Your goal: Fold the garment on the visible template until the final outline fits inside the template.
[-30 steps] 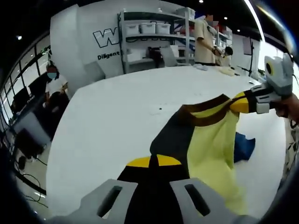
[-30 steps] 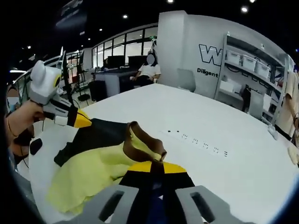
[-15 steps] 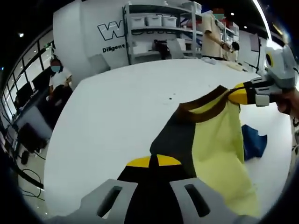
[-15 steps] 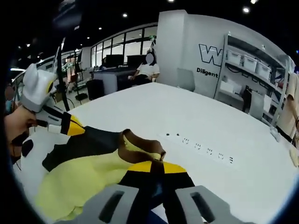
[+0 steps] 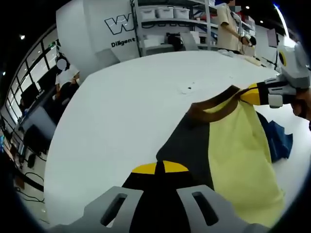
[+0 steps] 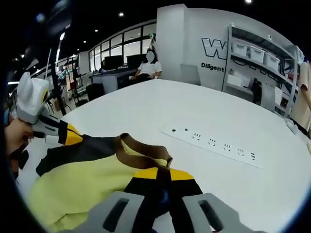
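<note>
I see the white table (image 5: pixel 121 107) spreading wide under both hands, reaching back toward a white wall with dark lettering (image 6: pixel 216 48) and grey shelving with bins (image 5: pixel 165 19). A row of sockets set into the table top (image 6: pixel 214 143) runs across the right gripper view, well apart from the cloth.

The garment (image 5: pixel 233 155) lies near me on the table, stretched between the two tools. It is pale yellow over most of its spread, with a black panel (image 5: pixel 187 145) along the side nearer my left tool and a brown collar band (image 5: pixel 214 104) across the far edge. In the right gripper view the same garment (image 6: pixel 87 177) sits low and left, the collar standing up in a loop. A piece of blue cloth (image 5: pixel 279 141) shows just beside the yellow edge, partly tucked under it. I cannot make out any template outline on the table.

My left gripper (image 5: pixel 160 167) has its yellow-tipped jaws pressed together with the black fabric pinched between them; no gap shows. From the other camera I see it at the left (image 6: pixel 65 136), held by a hand (image 6: pixel 14 138), its tip on the black edge of the cloth.

My right gripper (image 6: pixel 163 174) is likewise closed tight on the garment just by the collar. In the left gripper view it comes in from the right (image 5: pixel 250 94), its yellow tip gripping the collar end.

A seated person (image 5: pixel 68 80) is beyond the table's far corner, and another stands by the shelves (image 5: pixel 228 24).
</note>
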